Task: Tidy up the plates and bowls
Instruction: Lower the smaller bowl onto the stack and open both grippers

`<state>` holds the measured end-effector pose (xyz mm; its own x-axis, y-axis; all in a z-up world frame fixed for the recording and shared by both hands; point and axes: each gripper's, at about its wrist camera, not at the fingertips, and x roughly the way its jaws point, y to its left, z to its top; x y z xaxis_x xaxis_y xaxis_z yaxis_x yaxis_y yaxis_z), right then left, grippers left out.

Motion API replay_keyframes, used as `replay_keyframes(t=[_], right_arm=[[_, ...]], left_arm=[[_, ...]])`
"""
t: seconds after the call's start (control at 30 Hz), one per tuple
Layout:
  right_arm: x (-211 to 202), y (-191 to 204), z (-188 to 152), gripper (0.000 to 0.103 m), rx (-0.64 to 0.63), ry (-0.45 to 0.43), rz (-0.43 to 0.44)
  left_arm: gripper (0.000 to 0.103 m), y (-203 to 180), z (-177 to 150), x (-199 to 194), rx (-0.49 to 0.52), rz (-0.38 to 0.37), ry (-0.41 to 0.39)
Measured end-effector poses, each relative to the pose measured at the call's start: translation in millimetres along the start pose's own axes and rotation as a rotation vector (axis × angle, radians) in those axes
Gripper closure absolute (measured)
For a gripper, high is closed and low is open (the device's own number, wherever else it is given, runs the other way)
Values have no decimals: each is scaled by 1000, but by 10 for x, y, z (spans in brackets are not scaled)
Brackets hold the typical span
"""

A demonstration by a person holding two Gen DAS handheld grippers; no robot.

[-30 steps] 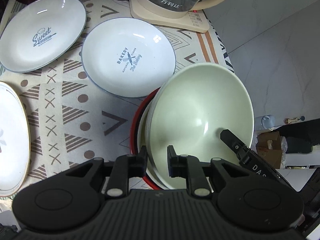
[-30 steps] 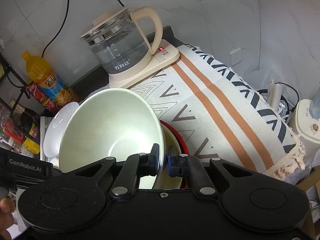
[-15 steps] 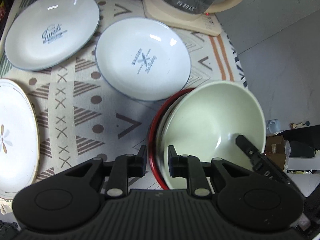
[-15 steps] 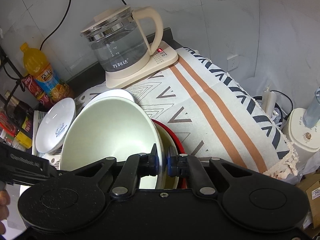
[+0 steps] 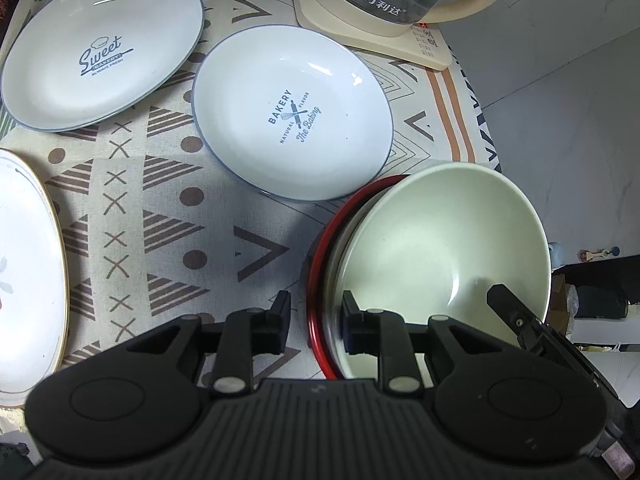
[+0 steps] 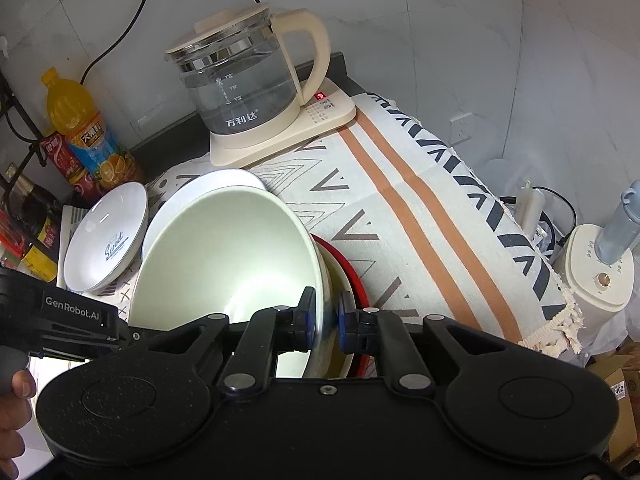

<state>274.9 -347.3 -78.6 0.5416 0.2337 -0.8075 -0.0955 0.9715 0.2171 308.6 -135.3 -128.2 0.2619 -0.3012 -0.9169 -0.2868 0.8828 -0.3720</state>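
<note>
I hold a gripper in each hand, and both are at the stack of bowls. My left gripper [image 5: 314, 322] is at the bottom of its picture. Its jaws have just been opening a little, and the red bowl's [image 5: 316, 276] rim sits in the gap between them with space on the left side, so they do not pinch it. The green bowl [image 5: 436, 248] sits tilted in the stack at the lower right, inside the red bowl. My right gripper [image 6: 323, 318] is low in the middle of its picture, and its jaws have just been opening a tiny bit, but they are narrow and the blue pads [image 6: 304, 326] hug the green bowl's rim. Above the stack, in the middle of the left picture, lies the bakery plate [image 5: 292, 112]. The sweet plate [image 5: 102, 48] is at the upper left. A plate with a gold edge [image 5: 28, 264] is at the far left. All sit on a patterned cloth [image 5: 160, 208]. A kettle [image 6: 248, 88] stands at the top.
</note>
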Motion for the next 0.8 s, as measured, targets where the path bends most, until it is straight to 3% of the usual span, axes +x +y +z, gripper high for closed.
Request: replay_keyframes(t=[0.27, 0.5, 0.8], right_arm=[[-134, -60, -10, 89, 20, -4, -9], [-174, -123, -62, 99, 42, -17, -6], [-162, -112, -43, 100, 45, -28, -12]], left_arm=[[77, -14, 11, -13, 11, -10, -17], [77, -3, 37, 0, 11, -9, -8], [77, 20, 50, -120, 8, -19, -34]])
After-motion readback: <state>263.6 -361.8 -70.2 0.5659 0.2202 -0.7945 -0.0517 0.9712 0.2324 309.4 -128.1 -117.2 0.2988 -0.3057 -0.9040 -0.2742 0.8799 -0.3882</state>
